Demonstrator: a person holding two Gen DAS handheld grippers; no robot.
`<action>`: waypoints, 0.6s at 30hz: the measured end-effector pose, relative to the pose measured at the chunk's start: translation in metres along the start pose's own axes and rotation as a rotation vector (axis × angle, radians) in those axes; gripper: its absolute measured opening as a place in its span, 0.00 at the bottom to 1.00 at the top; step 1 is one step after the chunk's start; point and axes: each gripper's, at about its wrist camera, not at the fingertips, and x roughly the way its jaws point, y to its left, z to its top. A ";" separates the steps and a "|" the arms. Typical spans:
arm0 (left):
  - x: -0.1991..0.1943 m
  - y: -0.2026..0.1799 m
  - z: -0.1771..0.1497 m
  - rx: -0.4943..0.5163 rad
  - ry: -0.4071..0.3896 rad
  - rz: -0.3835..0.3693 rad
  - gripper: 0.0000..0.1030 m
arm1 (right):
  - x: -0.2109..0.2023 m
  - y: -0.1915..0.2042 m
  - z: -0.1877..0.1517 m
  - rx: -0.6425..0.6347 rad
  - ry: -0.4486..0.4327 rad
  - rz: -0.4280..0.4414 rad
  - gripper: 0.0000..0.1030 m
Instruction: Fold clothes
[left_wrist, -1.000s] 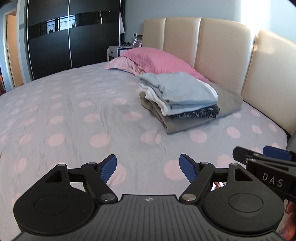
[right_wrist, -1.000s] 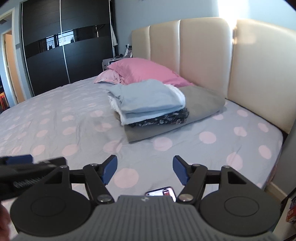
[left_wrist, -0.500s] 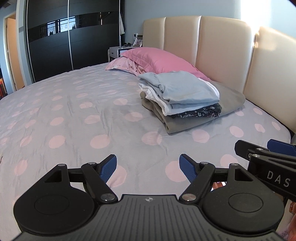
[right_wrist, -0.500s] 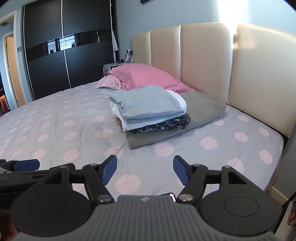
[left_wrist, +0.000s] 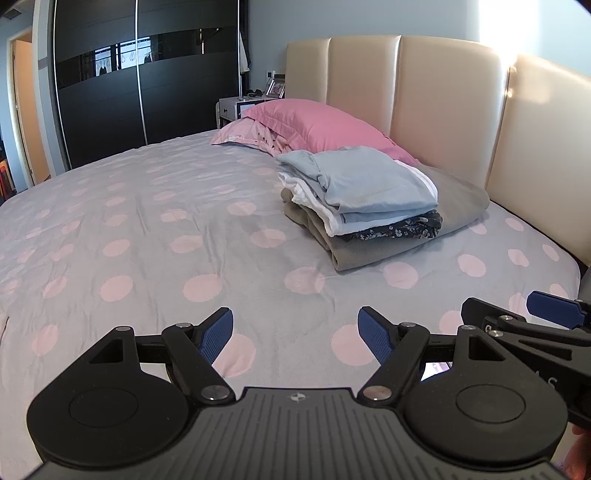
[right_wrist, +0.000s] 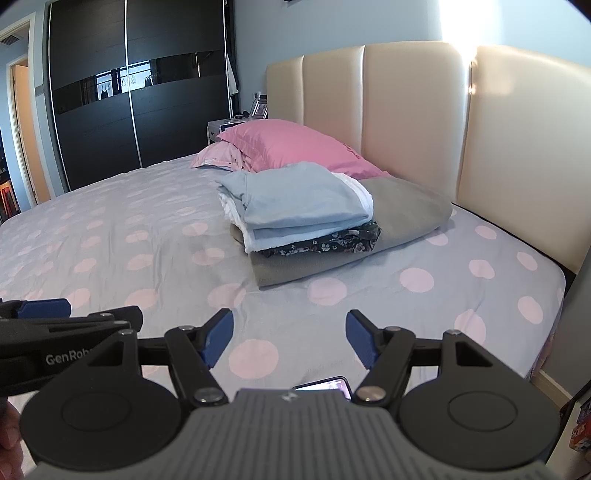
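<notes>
A stack of folded clothes (left_wrist: 362, 199) lay on the bed (left_wrist: 147, 240) by the headboard, beside a pink pillow (left_wrist: 314, 125). The left gripper (left_wrist: 295, 332) and right gripper (right_wrist: 289, 334) hovered apart, jaws spread and empty. No unfolded garment showed, so the folding looked largely finished.

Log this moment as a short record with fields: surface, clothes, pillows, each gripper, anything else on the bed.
surface: bed with grey sheet, pink dots
clothes: folded stack near the headboard; light blue top piece, white layer, dark floral piece, grey bottom piece
pillows: pink pillow behind the stack, on a patterned one
left gripper: open, holding nothing, above the sheet
right gripper: open, holding nothing, above the sheet
other: phone, screen lit, on the bed's near edge
loose clothes: none in view
</notes>
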 end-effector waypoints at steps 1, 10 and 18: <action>0.000 -0.001 0.000 0.004 -0.002 0.002 0.72 | 0.000 0.000 0.000 -0.001 0.000 0.000 0.68; 0.000 -0.001 0.000 0.017 -0.008 0.010 0.72 | 0.002 0.001 0.001 -0.008 0.007 0.004 0.68; 0.001 -0.001 0.001 0.017 -0.009 0.010 0.72 | 0.002 0.001 0.000 -0.011 0.010 0.003 0.68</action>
